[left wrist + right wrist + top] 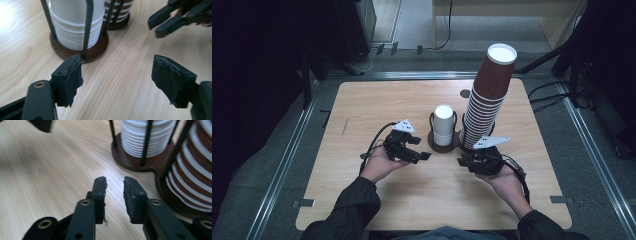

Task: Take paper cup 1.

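High view: left tool (424, 156) released, right tool (460, 161) nearly clenched, both empty, near white cup stack (443, 125); reaching step, next a grasp.

On the table (362, 100), a rack (443, 145) holds a short cup stack (443, 125), with a tall cup stack (487, 95) just to its right. The left gripper (424, 156) sits before the rack's left side, the right gripper (462, 161) before the tall stack, both near the rack.
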Motion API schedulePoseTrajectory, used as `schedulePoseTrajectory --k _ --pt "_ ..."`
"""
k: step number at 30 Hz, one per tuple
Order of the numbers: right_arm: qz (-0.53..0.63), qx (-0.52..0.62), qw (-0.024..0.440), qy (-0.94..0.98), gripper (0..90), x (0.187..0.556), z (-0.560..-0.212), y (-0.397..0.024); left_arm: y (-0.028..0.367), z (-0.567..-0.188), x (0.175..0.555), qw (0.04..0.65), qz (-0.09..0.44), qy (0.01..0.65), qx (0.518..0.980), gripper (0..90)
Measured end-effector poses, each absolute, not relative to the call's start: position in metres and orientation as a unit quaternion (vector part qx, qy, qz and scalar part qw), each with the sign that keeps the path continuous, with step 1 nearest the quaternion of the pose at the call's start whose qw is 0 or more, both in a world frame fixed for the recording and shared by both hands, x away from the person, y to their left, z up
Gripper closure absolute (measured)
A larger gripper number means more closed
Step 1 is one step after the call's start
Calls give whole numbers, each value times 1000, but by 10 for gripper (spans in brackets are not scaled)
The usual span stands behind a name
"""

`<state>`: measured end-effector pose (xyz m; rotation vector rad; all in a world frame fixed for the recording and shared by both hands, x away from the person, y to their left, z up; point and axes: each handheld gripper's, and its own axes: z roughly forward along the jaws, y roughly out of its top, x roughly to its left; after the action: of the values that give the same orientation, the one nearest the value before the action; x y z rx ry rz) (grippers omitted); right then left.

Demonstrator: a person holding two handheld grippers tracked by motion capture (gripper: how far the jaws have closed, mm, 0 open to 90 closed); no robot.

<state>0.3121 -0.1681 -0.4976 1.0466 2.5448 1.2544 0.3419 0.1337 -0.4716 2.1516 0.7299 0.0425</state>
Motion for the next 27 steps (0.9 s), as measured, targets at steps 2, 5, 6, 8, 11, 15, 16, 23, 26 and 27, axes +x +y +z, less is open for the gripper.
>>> schedulePoseTrajectory --k 2,5,6,8,11,15,16,23,26,27 --pt "416 354 58 836 794 314 -497 -168 138 -470 346 430 4 299 852 202" --pt "414 359 60 834 830 315 -496 -165 140 -470 349 434 -7 309 846 206" --pt "412 359 63 835 841 316 -495 -163 141 -469 351 432 -11 310 847 213" --pt "405 362 68 837 866 318 -494 -159 141 -466 353 432 -9 312 846 213" --pt "394 366 81 839 899 321 -493 -152 140 -461 357 438 -5 306 845 210" --pt "394 375 72 836 900 326 -496 -143 138 -456 362 430 1 301 851 201" --pt "392 382 69 834 900 327 -498 -141 138 -454 364 430 -1 301 851 201" --pt "398 402 89 820 900 334 -503 -128 131 -441 378 426 8 293 856 192" --pt "399 399 104 819 900 335 -504 -120 126 -434 385 421 17 285 861 192" --pt "399 399 111 818 899 335 -505 -118 124 -432 387 419 20 284 862 192"
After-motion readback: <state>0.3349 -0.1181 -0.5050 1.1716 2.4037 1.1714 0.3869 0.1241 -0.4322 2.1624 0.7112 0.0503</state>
